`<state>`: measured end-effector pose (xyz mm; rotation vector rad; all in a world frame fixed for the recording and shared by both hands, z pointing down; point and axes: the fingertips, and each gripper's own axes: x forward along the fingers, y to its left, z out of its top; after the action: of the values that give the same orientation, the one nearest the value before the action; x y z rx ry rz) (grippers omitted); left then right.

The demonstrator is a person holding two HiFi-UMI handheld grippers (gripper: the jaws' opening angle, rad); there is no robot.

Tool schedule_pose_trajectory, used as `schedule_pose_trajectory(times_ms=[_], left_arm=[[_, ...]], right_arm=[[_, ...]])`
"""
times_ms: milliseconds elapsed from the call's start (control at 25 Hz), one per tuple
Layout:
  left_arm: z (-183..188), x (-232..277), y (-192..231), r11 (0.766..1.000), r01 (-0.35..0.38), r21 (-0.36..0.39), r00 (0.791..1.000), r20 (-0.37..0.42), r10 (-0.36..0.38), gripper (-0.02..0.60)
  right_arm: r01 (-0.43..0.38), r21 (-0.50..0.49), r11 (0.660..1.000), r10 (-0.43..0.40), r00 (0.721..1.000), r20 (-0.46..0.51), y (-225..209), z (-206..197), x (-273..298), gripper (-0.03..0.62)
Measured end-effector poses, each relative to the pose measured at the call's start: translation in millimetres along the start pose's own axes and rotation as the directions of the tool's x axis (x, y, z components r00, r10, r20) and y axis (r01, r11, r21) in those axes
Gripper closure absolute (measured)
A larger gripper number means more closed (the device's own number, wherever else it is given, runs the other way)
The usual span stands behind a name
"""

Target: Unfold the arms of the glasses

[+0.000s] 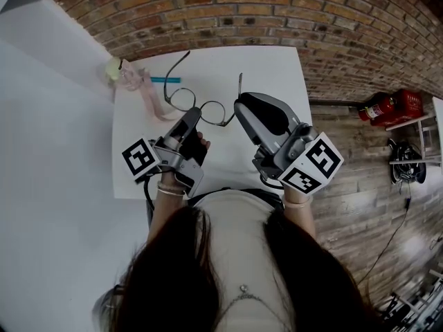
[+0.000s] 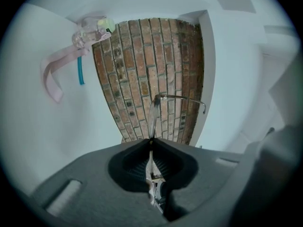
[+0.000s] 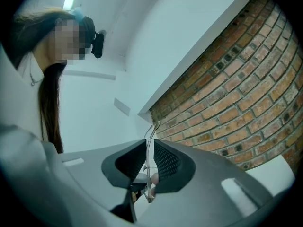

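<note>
Your left gripper (image 1: 191, 114) is clenched on the lens rim of the glasses (image 1: 213, 113), holding them over the white bench (image 1: 270, 68). Your right gripper (image 1: 239, 106) is clamped on one thin arm, whose end pokes past the jaws. The other arm reaches toward the far edge, near a teal pen (image 1: 165, 79).

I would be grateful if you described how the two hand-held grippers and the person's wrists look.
Both the left hand-held gripper and the right hand-held gripper have smooth grey moulded bodies with black ribbed pads inside the jaws. Each carries a white cube printed with black square markers. Thin bracelets circle the left wrist.
</note>
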<state>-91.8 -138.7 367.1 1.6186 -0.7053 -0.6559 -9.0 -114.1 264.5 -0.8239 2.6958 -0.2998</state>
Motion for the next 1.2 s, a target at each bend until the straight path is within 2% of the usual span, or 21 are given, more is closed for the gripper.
schedule_pose_trajectory(times_ms=[440, 800, 960, 1200], left_arm=[[8.6, -5.6, 4.6, 1.0, -0.008, -0.004, 1.0, 0.025, 0.008, 0.562], [10.1, -8.9, 3.4, 0.999, 0.014, -0.033, 1.0, 0.026, -0.013, 0.563], [10.7, -8.4, 2.6, 0.998, 0.02, -0.052, 0.999, 0.026, -0.019, 0.563], [13.0, -12.5, 3.0, 0.997, 0.026, -0.068, 0.999, 0.031, -0.024, 0.563]], right_arm=[[0.021, -0.002, 1.0, -0.021, 1.0, 0.005, -2.9, -1.2, -3.2, 0.542], [0.116, -0.058, 0.992, -0.119, 0.992, -0.047, -20.1, -13.9, -10.1, 0.573], [0.149, -0.05, 0.987, -0.153, 0.986, -0.063, -28.9, -20.8, -13.1, 0.582], [0.207, -0.089, 0.974, -0.215, 0.971, -0.105, -39.0, -32.4, -17.9, 0.588]])
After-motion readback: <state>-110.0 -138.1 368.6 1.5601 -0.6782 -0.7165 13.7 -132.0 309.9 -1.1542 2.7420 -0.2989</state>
